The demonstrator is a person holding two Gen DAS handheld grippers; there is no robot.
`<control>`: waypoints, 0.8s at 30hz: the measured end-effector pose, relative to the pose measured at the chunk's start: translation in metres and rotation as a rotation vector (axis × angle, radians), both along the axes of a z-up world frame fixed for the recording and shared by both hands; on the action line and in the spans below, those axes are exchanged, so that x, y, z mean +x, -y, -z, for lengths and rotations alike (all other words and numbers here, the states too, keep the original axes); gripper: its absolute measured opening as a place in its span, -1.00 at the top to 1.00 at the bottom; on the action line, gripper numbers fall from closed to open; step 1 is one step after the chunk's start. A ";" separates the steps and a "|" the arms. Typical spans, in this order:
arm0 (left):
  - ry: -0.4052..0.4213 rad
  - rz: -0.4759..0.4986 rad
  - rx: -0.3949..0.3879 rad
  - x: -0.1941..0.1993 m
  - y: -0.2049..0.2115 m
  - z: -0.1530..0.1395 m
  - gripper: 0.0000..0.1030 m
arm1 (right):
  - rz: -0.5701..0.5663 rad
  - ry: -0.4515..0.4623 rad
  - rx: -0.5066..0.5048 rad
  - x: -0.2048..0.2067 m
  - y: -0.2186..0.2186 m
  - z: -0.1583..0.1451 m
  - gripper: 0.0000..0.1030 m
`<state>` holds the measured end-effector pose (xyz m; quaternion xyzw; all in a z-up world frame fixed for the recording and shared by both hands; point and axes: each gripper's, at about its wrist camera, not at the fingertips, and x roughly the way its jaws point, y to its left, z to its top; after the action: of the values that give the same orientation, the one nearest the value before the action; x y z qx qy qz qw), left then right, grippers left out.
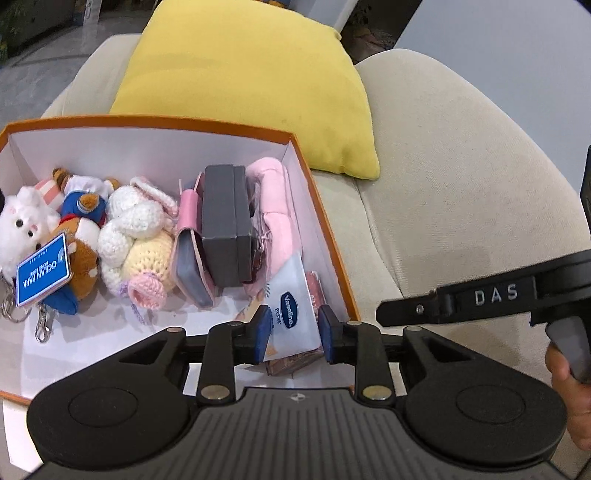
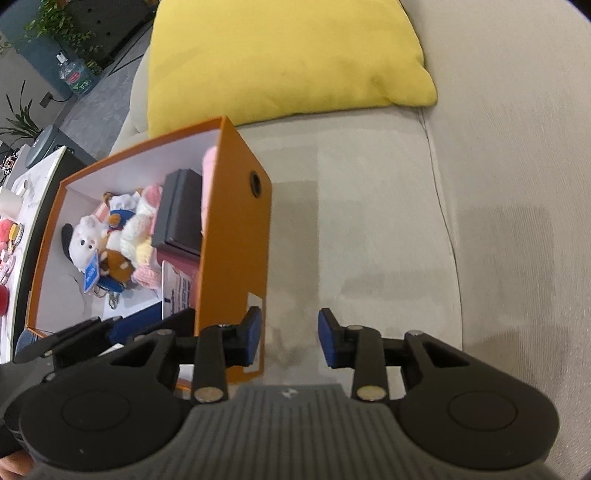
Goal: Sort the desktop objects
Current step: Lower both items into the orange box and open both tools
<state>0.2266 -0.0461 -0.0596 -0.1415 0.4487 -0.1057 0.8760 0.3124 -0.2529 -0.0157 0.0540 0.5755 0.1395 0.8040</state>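
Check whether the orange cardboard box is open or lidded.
Open: the orange cardboard box has no lid, and its white interior and contents are exposed.

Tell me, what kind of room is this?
Probably a living room or lounge: the orange cardboard box of plush toys sits on a beige fabric sofa, a yellow square cushion leans behind it, and green potted plants stand beyond.

Take the yellow cushion point(image 1: 243, 81) as your landmark: it leans upright on the beige sofa point(image 2: 388, 229), whose seat spreads below it and to its right. Well to the cushion's left in the right wrist view you have a white marble-top table point(image 2: 35, 184). Beyond that, a water jug point(image 2: 75, 75) stands on the floor beside leafy plants point(image 2: 59, 22).
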 end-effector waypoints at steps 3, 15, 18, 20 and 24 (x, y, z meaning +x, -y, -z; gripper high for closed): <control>0.003 0.005 0.019 -0.001 0.003 -0.002 0.40 | 0.002 -0.009 0.002 -0.003 0.005 0.004 0.31; 0.001 0.002 0.030 -0.005 -0.001 -0.008 0.05 | -0.012 -0.003 -0.014 -0.011 0.008 0.007 0.18; 0.013 -0.004 0.037 -0.005 -0.002 -0.010 0.05 | -0.018 0.000 -0.018 -0.013 0.009 0.008 0.14; 0.018 -0.002 0.042 -0.005 -0.002 -0.012 0.04 | -0.016 0.002 -0.020 -0.014 0.010 0.008 0.12; 0.029 -0.011 0.050 -0.006 -0.005 -0.016 0.04 | -0.014 0.002 -0.018 -0.016 0.011 0.010 0.10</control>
<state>0.2204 -0.0412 -0.0440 -0.1207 0.4378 -0.0917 0.8862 0.2966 -0.2644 -0.0255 0.0428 0.5764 0.1399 0.8040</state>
